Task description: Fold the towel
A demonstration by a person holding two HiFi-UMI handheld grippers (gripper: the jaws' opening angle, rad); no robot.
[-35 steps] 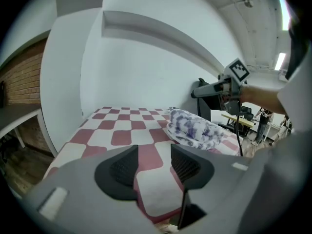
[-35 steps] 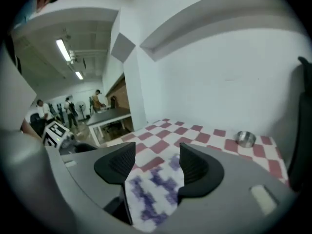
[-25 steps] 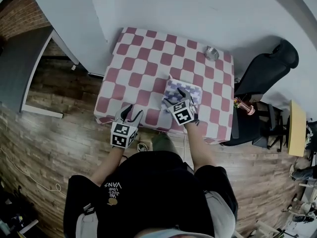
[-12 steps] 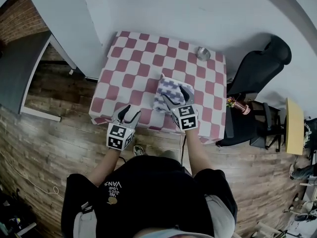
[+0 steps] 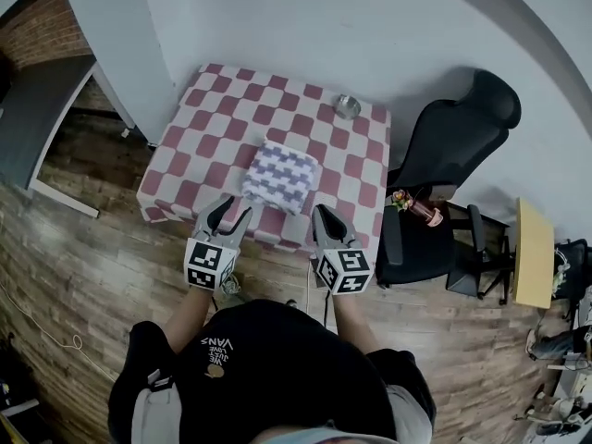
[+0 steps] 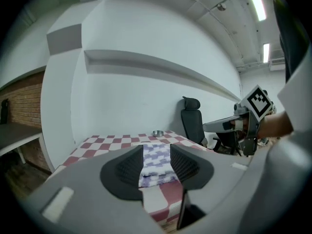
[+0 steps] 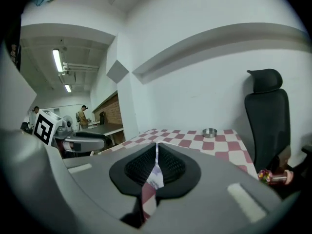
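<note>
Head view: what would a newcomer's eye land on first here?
First, the pink-and-white checked table against the white wall, with a folded purple-and-white towel lying near its front edge. Next, two hand-held grippers by that edge, each bearing a black-and-white marker cube. The left gripper is open, and the right gripper has just been closing its jaws, with nothing between them.

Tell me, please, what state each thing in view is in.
towel: folded, lying flat on the table
left tool: open, empty
right tool: jaws just closed, nothing between them
metal bowl: upright, near the table's far edge
</note>
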